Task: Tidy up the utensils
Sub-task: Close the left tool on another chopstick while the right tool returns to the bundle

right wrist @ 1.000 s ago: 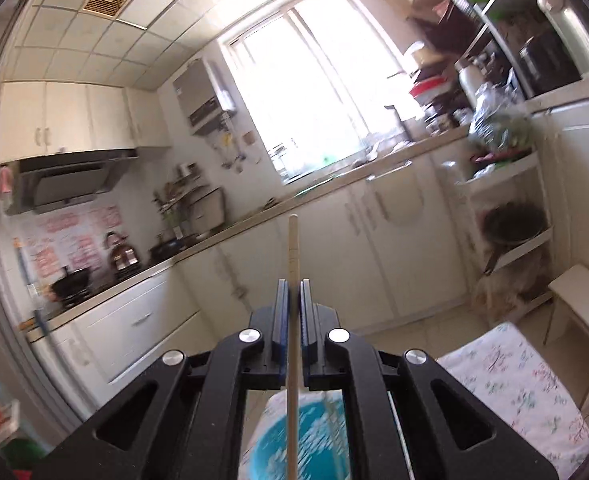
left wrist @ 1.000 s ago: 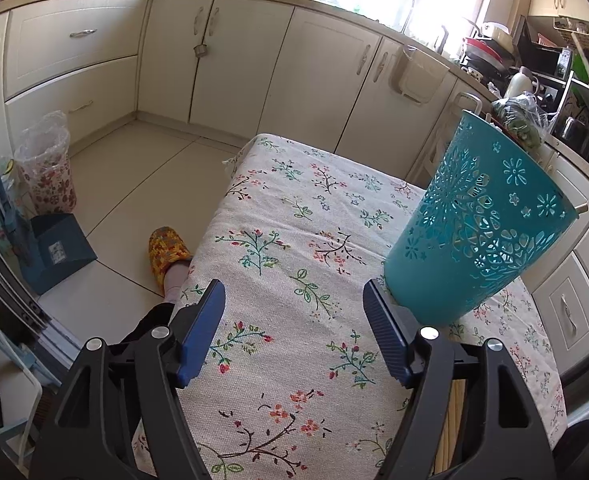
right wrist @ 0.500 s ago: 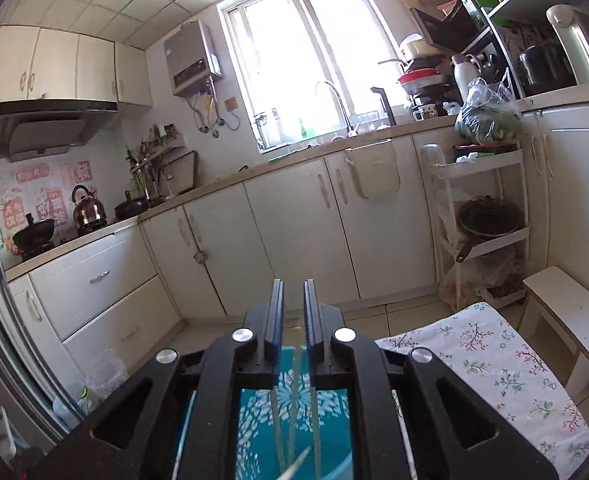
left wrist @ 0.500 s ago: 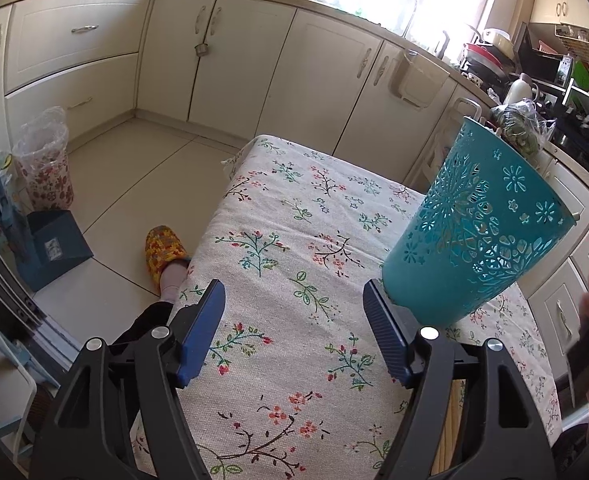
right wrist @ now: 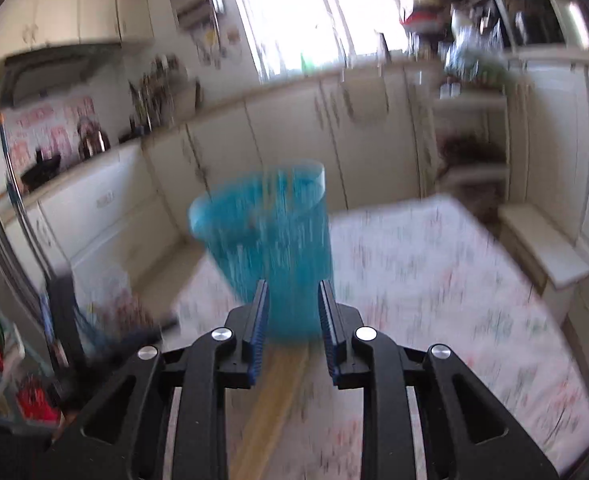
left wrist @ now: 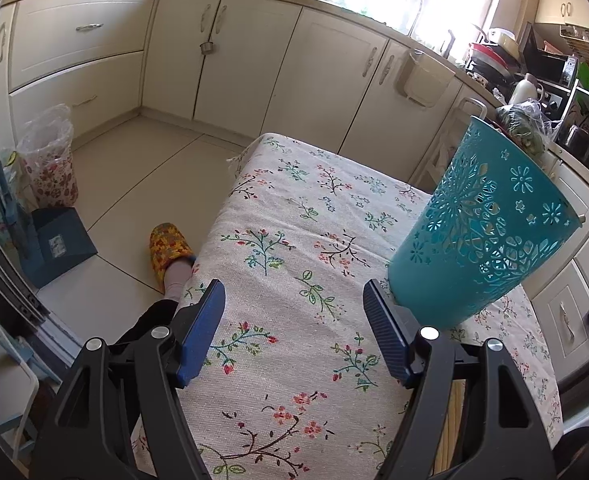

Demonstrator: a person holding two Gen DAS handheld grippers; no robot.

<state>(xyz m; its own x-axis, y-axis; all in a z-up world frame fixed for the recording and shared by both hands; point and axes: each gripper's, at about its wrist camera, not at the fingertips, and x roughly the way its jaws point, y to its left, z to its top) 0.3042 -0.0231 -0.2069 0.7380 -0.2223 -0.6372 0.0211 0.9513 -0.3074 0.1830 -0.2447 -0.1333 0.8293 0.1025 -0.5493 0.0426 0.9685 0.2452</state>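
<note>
On floral tablecloth (left wrist: 294,220): teal basket (left wrist: 482,232) | cream kitchen cabinets (left wrist: 326,76) behind | left gripper (left wrist: 294,332) jaws spread, empty | right gripper (right wrist: 294,320) jaws parting, empty

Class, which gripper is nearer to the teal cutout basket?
Left. The left gripper has its right finger beside the teal cutout basket base; the right gripper faces it from farther back.

Home kitchen: cream cabinets (left wrist: 314,80), kettle (right wrist: 92,142), sink tap (left wrist: 416,8).

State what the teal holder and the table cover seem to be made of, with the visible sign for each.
Teal holder: probably moulded plastic, smooth with a slight sheen; flower cut-outs pierce its thin wall. Table cover: woven cloth, matt, with a visible weave and printed flowers.
</note>
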